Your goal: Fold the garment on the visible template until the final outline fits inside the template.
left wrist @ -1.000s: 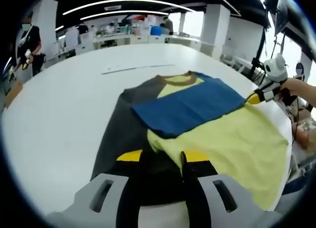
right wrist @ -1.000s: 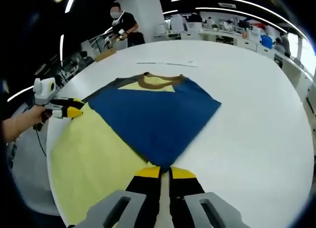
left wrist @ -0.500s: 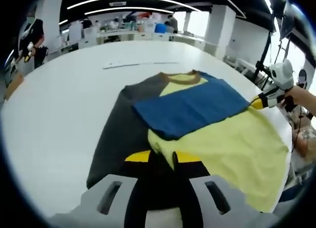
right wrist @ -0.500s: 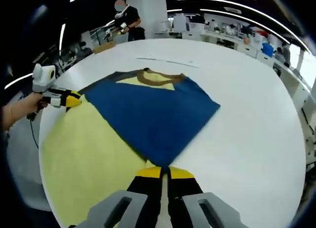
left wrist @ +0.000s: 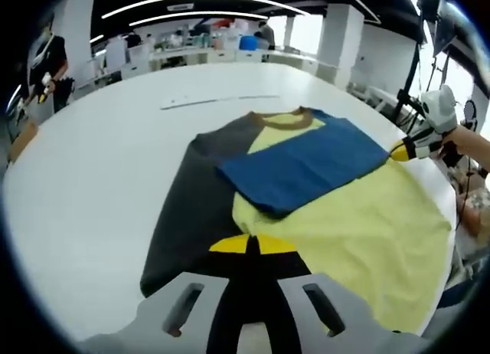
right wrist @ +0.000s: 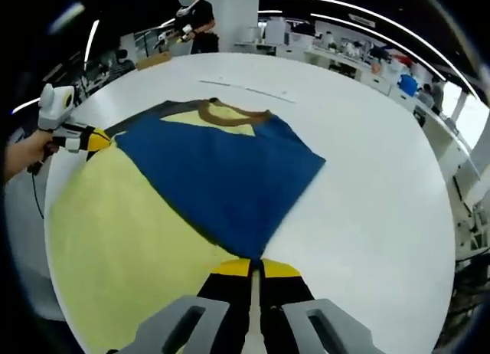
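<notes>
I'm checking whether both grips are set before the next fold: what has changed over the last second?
The left claw has gone from jaws apart around the garment edge to jaws together on it, so it appears to have taken hold. The right claw stays shut on the blue panel's corner. Garment and white table lie as before; only the cameras shifted slightly.

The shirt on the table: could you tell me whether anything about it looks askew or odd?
Yes. The blue sleeve lies folded across the shirt at a slant, its edges not square with the yellow body, and a dark grey panel sticks out beyond it on one side.
</notes>
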The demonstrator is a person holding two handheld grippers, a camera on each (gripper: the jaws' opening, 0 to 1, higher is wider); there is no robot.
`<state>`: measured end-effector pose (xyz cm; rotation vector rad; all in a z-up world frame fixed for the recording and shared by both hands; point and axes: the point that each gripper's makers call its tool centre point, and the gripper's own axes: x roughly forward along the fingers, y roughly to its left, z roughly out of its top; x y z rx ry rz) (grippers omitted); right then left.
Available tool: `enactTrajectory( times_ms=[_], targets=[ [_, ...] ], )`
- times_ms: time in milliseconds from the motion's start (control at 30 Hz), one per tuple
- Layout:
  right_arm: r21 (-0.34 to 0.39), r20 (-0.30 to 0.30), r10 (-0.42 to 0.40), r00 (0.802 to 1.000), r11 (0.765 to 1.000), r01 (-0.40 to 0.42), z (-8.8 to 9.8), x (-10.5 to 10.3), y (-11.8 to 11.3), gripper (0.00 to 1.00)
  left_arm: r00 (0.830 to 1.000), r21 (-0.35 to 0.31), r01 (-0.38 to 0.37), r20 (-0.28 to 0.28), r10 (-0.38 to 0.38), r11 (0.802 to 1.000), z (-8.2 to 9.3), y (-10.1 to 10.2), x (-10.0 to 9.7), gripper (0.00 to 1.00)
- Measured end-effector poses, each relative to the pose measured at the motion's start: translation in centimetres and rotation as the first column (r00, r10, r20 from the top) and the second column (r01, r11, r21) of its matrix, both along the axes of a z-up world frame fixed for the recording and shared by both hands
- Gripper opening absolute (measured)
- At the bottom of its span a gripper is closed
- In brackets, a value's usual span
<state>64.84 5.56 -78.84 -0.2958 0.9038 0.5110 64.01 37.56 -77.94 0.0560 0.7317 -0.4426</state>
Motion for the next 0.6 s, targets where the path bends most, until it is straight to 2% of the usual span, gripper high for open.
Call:
enactTrajectory(
  times_ms=[267, 433, 600],
  targets=[
    [-0.012, -0.002, -0.018, 1.0, 1.0, 0.018, 0.05, 0.03, -0.32, 0.0, 1.0, -0.004, -0.015, -0.005, 0.015, 1.0, 0.04, 0.06, -0.07, 0.0],
    [0.061, -0.037, -0.058, 0.998, 0.996, 0.061, -0.02, -0.21, 0.16, 0.0, 1.0, -0.015, -0.024, -0.015, 0.023, 1.0, 0.04, 0.09, -0.14, 0.0],
    [0.084, -0.049, -0.081, 0.996, 0.993, 0.085, -0.05, -0.34, 0.05, 0.0, 1.0, 0.001, -0.004, 0.0, 0.004, 1.0, 0.13, 0.0, -0.18, 0.0]
  ],
)
